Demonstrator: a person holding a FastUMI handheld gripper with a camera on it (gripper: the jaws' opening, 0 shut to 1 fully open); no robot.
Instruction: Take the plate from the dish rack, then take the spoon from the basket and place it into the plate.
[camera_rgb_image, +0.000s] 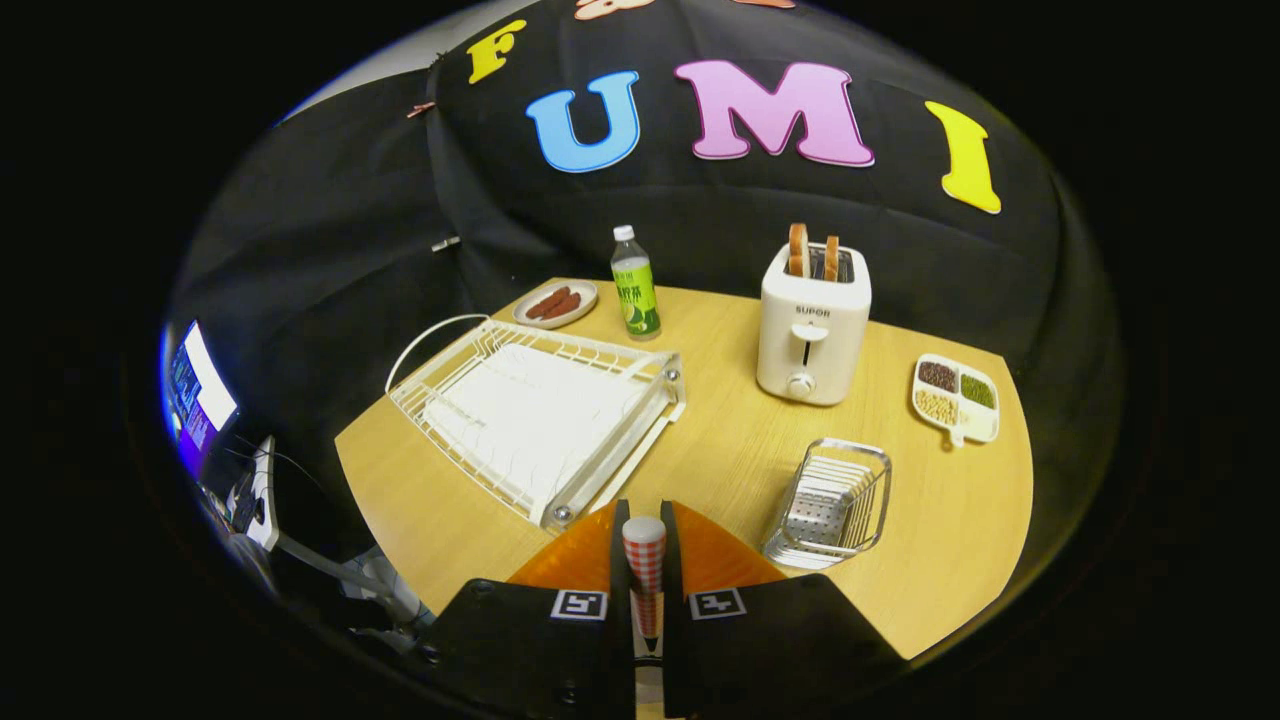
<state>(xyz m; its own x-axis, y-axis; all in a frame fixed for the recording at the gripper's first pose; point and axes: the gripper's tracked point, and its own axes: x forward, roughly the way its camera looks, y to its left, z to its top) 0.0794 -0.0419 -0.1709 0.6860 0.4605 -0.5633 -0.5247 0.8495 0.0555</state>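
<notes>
Gripper view: looks forward over the jaws at a round wooden worktop (720, 440) across the middle of the frame.
Dish rack (530, 415): one, white wire, centre left, with no plate in it.
Plate (570, 560): one, orange, at bottom centre. It lies directly under the jaws, and its rim shows on both sides of them.
Toaster (812, 330): one, upper right of centre, holding two slices.
Basket (830, 500): one, metal, lower right, just beside the plate, with nothing inside.
Divided dish (955, 398): one, far right, holding grains.
Bottle (635, 285): one, green, beyond the rack.
Saucer (556, 303): one, left of the bottle, with sausages.
Spoon (645, 560): one, with a red-checked handle. Its long axis runs along the fingers, its rounded end points forward, and its bowl is hidden.
Gripper (645, 512): jaws closed on the spoon handle, both fingers pressing it.
Key relation: the plate is straight below the spoon, so lowering and releasing looks like the remaining step.
</notes>
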